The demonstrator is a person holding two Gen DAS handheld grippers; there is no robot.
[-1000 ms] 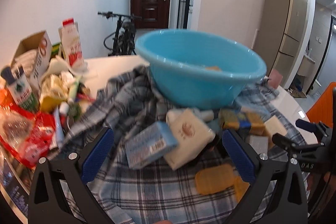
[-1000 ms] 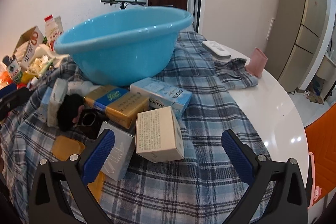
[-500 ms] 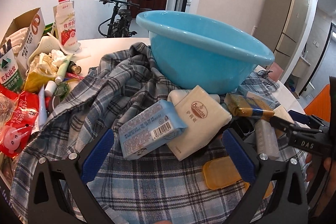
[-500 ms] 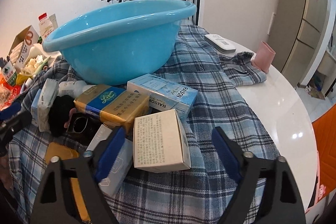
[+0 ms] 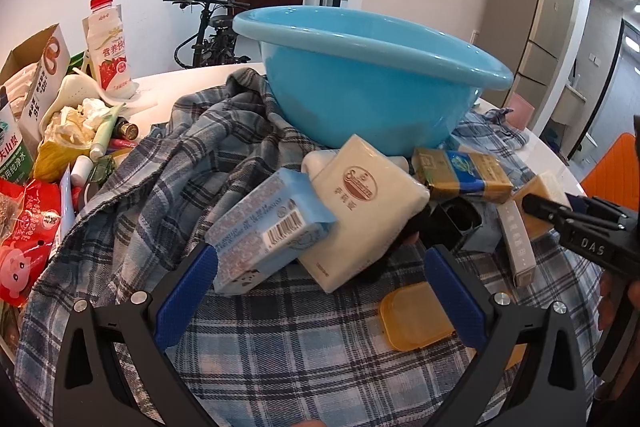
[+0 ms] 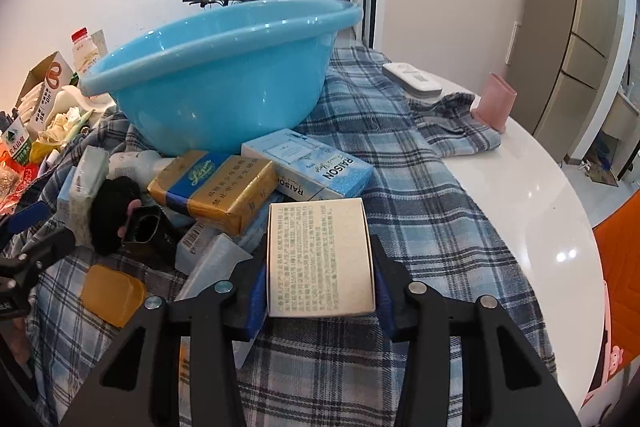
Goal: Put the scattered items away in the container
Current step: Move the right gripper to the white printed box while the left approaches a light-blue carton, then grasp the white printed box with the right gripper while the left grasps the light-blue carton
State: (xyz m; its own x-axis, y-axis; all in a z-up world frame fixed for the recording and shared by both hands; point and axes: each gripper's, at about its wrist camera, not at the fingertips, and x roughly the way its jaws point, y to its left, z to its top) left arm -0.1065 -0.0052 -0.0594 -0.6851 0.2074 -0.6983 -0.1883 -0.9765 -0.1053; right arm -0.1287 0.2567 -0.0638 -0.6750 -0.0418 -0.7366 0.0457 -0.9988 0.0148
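**Inspector:** Changes since a second ago, taking the blue basin [image 6: 224, 83] as reference?

**Assistant:** The right tongs [image 6: 320, 279] stood wide then; now they are clamped on the white printed box [image 6: 320, 255], which lies on the plaid cloth [image 6: 420, 227] in front of the basin. In the left wrist view the pile in front of the basin sits nearer and sharper than before.

**Inspector:** Legible writing, left of the basin first.

**Assistant:** Left of the basin, a red-capped drink bottle [image 5: 110, 47] with Chinese characters, too small to read. Just in front of the basin, a light-blue barcoded packet [image 5: 268, 227], its text unreadable, then a cream packet [image 5: 360, 211] with a red oval logo. Beside that, a gold-and-blue packet [image 6: 216, 187] and a light-blue carton [image 6: 312, 167] printed "RAISON". The right tool, seen from the left wrist camera, reads "DAS".

**Inspector:** Tongs?

**Assistant:** The left tongs [image 5: 320, 287] are spread wide, gripping nothing; one blue pad [image 5: 184, 291] is at the barcoded packet's corner, and I cannot tell whether they touch. The right tongs' pads press both sides of the white box.

**Inspector:** Other items?

**Assistant:** An amber lid [image 5: 416, 317] lies on the cloth, nearer than the pile.
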